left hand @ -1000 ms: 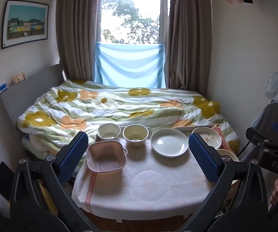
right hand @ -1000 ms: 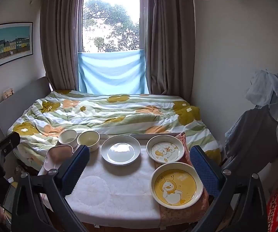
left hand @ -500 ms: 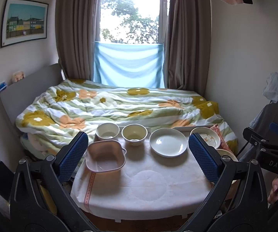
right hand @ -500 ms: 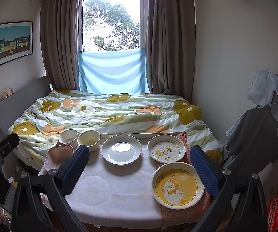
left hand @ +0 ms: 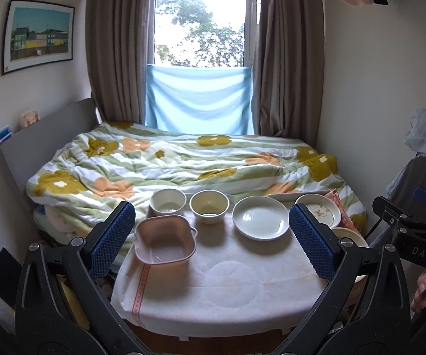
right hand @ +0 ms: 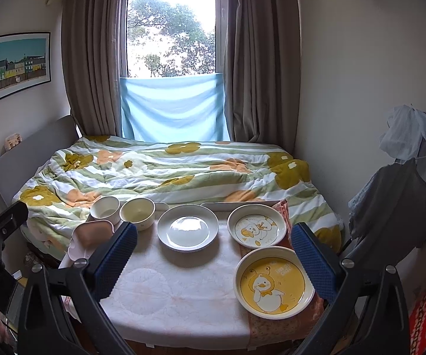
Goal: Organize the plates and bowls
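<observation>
Nothing is gripped yet, so this looks like the opening step: choosing what to lift first. The left gripper (left hand: pixel 211 232) and right gripper (right hand: pixel 213 254) both hang above the near edge of the surface (right hand: pixel 177 293), jaws wide apart and empty.

Along the far edge, from the left, stand a white bowl (left hand: pixel 168 202), a cream bowl (left hand: pixel 210 206), a white plate (left hand: pixel 260 217) and a duck plate (right hand: pixel 256 230). A pink square dish (left hand: pixel 165 242) sits near the left edge, and a yellow duck plate (right hand: pixel 274 281) near the right.

The likely next move is for the right gripper to drop to a plate rim and pinch it for stacking; glazed rims will probably be slippery, so a deep bite is wise.
</observation>
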The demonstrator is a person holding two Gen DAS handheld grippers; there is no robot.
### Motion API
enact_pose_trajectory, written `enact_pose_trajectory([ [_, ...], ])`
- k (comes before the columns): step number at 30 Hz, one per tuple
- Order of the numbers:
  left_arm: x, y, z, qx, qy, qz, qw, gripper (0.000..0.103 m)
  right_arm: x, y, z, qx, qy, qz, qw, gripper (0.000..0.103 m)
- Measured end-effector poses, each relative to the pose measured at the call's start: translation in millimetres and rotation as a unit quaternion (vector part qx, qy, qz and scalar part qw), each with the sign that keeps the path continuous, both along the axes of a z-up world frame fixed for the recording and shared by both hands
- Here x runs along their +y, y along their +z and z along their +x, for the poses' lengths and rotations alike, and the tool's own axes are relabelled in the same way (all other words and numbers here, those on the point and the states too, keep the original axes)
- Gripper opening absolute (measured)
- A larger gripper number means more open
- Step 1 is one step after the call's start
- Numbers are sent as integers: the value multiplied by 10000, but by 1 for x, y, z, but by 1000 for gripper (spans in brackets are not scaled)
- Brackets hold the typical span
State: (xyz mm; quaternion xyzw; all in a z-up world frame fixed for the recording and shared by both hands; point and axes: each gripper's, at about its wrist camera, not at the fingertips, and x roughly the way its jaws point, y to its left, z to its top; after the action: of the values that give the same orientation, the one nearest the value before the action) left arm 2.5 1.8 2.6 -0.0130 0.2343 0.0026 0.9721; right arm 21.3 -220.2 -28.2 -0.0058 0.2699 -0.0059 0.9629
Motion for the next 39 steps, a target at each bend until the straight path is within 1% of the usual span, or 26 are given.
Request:
enact_pose_trajectory([
  [18, 4, -3, 5, 25, -31, -1, 10000, 103, 0, 0, 1, 18, 4, 13, 10000, 103],
  [29, 8, -7, 8, 49, -105, -16, 9999, 103, 0, -3, 0, 28, 20, 28, 10000, 103],
  [31, 8, -8, 9, 52, -110, -21, 9999, 103, 2, -10, -1, 42, -3, 15, 10000, 103],
  [34, 7, -8, 8, 50, -104, -13, 9999, 103, 3, -12, -2, 44, -14, 17, 10000, 103],
  [39, 7, -8, 9, 50, -99, -11, 9999, 103, 3, -10, -1, 43, 3, 17, 10000, 103],
])
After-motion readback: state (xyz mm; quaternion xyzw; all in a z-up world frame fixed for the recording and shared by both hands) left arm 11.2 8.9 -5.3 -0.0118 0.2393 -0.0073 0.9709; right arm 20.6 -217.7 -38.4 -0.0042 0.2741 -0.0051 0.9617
